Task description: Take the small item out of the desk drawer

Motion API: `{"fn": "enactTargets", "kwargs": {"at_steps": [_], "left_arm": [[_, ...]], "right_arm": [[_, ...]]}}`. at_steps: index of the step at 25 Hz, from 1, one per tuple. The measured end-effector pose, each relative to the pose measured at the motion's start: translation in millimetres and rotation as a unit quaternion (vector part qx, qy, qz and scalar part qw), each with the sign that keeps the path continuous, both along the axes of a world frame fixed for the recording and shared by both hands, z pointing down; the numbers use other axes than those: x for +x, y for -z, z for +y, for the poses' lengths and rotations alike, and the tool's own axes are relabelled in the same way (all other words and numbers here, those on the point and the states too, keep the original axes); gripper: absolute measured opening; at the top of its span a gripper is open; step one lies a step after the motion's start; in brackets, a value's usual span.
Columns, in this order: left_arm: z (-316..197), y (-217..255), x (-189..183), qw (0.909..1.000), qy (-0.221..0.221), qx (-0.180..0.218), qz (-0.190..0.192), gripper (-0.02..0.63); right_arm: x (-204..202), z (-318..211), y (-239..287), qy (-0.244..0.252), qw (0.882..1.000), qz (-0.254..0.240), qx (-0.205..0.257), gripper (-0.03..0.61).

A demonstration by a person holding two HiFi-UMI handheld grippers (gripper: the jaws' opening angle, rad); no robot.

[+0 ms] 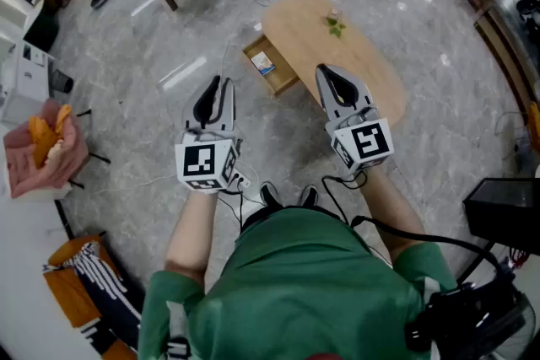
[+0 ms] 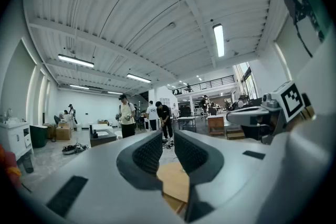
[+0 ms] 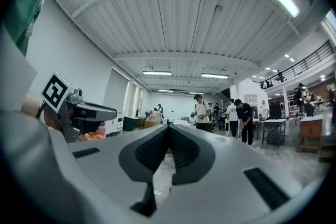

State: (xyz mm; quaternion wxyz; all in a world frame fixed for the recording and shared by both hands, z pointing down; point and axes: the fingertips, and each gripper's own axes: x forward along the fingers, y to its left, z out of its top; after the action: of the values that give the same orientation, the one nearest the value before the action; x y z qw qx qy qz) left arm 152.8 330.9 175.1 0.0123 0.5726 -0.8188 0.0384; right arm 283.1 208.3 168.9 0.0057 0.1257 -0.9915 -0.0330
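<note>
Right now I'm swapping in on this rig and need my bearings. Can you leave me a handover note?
Left gripper: jaws slightly apart, nothing between them.
Right gripper: shut, empty.
Both are held up, neither at the drawer.
The drawer stands open on the desk; the small item lies inside.
Done: drawer already open.
Left: reach in, grip the item, lift it out.
</note>
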Motion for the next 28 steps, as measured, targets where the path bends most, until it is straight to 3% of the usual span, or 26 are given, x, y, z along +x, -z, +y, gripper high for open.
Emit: {"fn": "enactTargets", "kwargs": {"at_steps": [4,12,15,17,19,22,23,24,25,28], "left_arm": [[-5.0,13.8,-19.4,0.9996,0.016,0.019,-0.015,0.081],[9.9,10.5,-26.7,0.9995,0.018,0.024,-0.008,0.081],[21.3,3.0,-40.9,0.9995,0.022,0.024,-0.004,0.081],[32.8,-5.0,-55.3,0.9995,0.024,0.023,-0.001,0.081],[46.0,-11.7,-73.3,0.9994,0.028,0.022,0.001,0.081],[67.2,-21.8,-96.4,0.9992,0.035,0.02,0.009,0.081],[71.9,-24.8,-103.0,0.9991,0.036,0.019,0.012,0.081],[74.8,-27.4,-108.8,0.999,0.037,0.019,0.015,0.081],[76.4,-29.9,-113.6,0.9991,0.036,0.018,0.016,0.081],[76.2,-36.2,-122.9,0.9995,0.026,0.012,0.015,0.081]], "right_arm": [[-16.1,-7.1,3.7,0.003,1.0,-0.01,0.013,0.014],[-26.8,-3.4,-5.3,0.002,1.0,0.003,0.019,0.015],[-36.3,4.8,-14.0,0.007,0.999,0.015,0.041,0.015],[-46.6,17.1,-18.5,0.021,0.996,0.027,0.081,0.015],[-60.8,34.9,-23.2,0.047,0.982,0.068,0.17,0.015],[-77.4,61.9,-36.9,0.068,0.928,0.144,0.335,0.015],[-82.7,66.6,-39.6,0.067,0.914,0.153,0.371,0.015],[-88.6,69.1,-40.8,0.066,0.908,0.153,0.384,0.015],[-95.2,70.1,-41.0,0.067,0.914,0.146,0.373,0.015],[-115.2,63.0,-43.7,0.064,0.963,0.1,0.243,0.015]]}}
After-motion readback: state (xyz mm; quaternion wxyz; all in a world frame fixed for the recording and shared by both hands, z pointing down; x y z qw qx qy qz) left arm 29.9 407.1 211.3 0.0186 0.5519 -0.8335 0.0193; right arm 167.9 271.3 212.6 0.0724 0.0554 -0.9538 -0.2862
